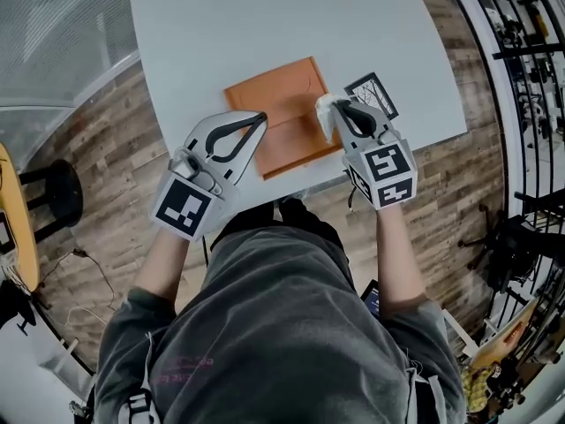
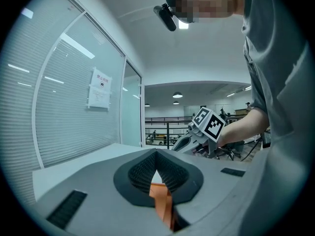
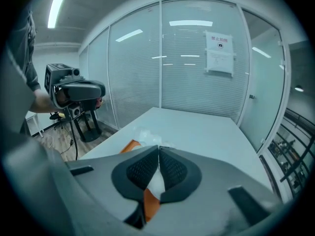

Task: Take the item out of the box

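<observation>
A white table (image 1: pixel 203 25) stands on a wood-plank floor, with glass partition walls and blinds beyond it. At the centre of the head view, a flat orange cardboard box (image 1: pixel 282 104) lies on the table near your edge. A black-and-white marker card (image 1: pixel 372 94) sits just beside its right corner.

The white crumpled item (image 1: pixel 325 111) is at the right edge of the box, a little right of the frame's centre, at the very tip of your right gripper (image 1: pixel 340 106). In the right gripper view, that gripper's pads are pressed together on the white material. Some of it is bunched just past the tips, and the orange of the box shows underneath. I cannot tell whether the item still touches the box.

Your left gripper (image 1: pixel 261 117) reaches in from the lower left, with its tips over the left part of the box. Its tips meet, and orange shows through the gap behind them. I cannot tell whether it pinches the cardboard.
</observation>
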